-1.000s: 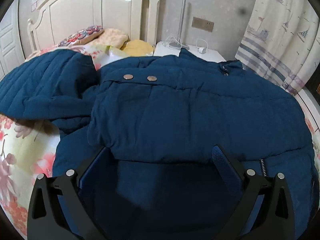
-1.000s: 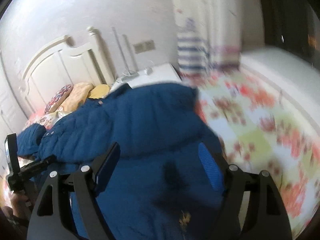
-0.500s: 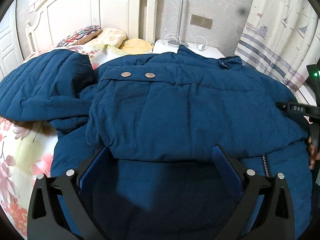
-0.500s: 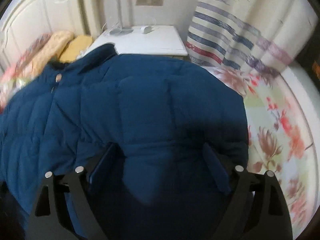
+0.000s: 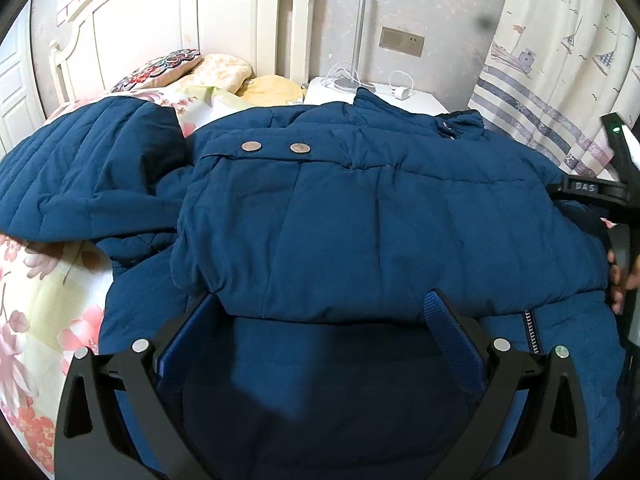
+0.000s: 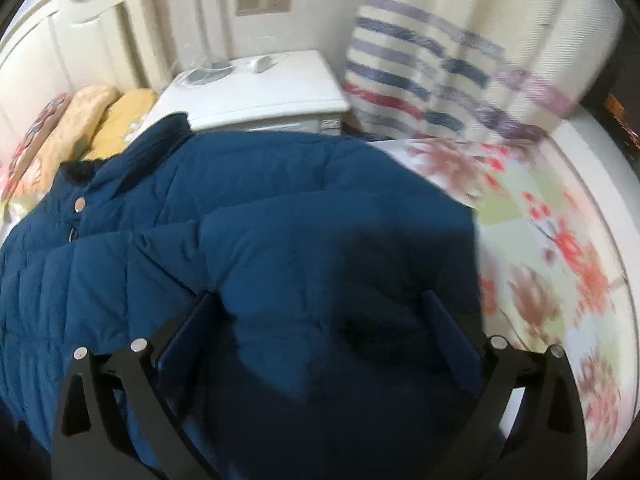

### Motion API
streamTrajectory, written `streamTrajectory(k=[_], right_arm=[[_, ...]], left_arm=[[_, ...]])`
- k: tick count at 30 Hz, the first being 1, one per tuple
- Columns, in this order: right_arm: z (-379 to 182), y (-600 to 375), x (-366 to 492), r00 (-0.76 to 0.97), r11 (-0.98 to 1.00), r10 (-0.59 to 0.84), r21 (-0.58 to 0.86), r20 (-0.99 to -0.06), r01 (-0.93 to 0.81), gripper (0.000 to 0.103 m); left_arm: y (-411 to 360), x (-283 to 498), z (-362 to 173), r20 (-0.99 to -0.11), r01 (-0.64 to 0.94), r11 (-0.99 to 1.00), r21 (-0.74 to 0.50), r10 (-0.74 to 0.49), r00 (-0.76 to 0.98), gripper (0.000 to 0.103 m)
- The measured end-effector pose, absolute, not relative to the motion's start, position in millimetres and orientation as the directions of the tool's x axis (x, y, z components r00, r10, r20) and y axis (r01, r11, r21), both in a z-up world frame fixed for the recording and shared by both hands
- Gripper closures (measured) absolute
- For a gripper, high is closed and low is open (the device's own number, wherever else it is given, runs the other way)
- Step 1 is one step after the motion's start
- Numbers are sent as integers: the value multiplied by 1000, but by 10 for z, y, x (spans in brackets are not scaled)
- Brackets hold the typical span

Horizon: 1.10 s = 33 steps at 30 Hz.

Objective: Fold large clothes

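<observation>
- Left gripper point(image 5: 320, 320): jaws spread wide, gripping nothing, a folded edge of the blue jacket point(image 5: 360, 220) lying between them.
- Right gripper point(image 6: 320, 320): jaws have just been opening, jacket panel point(image 6: 320, 240) between, unpinched.
- Step, judged: a side fold just laid; next, grip the hem.
- Beyond: bedspread point(image 6: 560, 260), nightstand point(image 6: 260, 92).

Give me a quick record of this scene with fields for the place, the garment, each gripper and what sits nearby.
place: bed with a floral cover, white headboard behind
garment: blue padded jacket spread on the bed, one sleeve lying out to the side
left gripper: open, fingers either side of a jacket fold
right gripper: open, jaws have just been opening, jacket between them, not pinched
nearby: pillows, white nightstand, striped curtain
</observation>
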State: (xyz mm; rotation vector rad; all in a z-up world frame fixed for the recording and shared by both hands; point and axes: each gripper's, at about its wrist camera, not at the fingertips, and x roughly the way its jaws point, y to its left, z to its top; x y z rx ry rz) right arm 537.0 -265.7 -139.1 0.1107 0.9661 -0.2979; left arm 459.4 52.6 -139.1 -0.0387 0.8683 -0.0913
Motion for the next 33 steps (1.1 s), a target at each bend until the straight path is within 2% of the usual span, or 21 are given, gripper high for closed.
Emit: streamTrajectory(k=[4,8,12,13,15,18,19,22,24,26,30,31,32,33], right_arm=[[-1213,-2291,4797,649,979,-60,82,-758,186,2],[-1456,-1863,4497,563,995,-98,-67,-821,75,2],[-1304,-1854,4286,579,991,-121,-65,-806,116,2],[-1198,-1868,4177,623,991,-106,-34,-775,126,2],[-1140,-1836,4048,668,995,-83,-23,-740,98,2],[-1504,-1767,4105,588,993,-109,-109,-802,37,2],[-1597,-1806,4107,588,996,-89,-82,-804,40,2],[-1580,-1887,4102,603,998,-48,-22,-796,51,2],[-1582,-1859,4097,603,998,-57,-34,-795,50,2],[-1589,-1853,4110,603,998,-64,-42,-795,50,2],[-1594,-1859,4110,604,998,-60,-37,-795,51,2],[-1592,-1851,4106,604,998,-60,-37,-795,51,2],[-1589,-1844,4099,604,998,-60,-36,-795,51,2],[-1588,-1843,4098,604,998,-59,-36,-795,51,2]], left_arm=[[528,4587,-1394,-761,64,995,-70,-95,642,4],[532,4579,-1389,-759,64,995,-78,-101,644,4],[677,4528,-1311,-730,90,980,-176,-192,656,4],[836,4498,-1246,-708,81,965,-250,-240,664,4],[1212,4421,-1128,-659,-4,929,-371,-260,706,4],[2175,4334,-1009,-580,-219,762,-609,-240,778,4],[2434,4318,-1012,-567,-262,709,-654,-231,791,4],[3348,4263,-1046,-561,-389,587,-710,-137,816,5],[3793,4218,-1038,-521,-394,536,-746,-103,847,5],[4221,4184,-1027,-521,-444,484,-754,-31,853,5],[4767,4346,-1100,-500,-451,387,-804,-30,866,5],[4810,4409,-1089,-495,-442,403,-802,-33,868,8],[4840,4475,-1091,-487,-428,418,-801,-40,873,18],[4870,4522,-1108,-491,-429,420,-800,-47,870,41]])
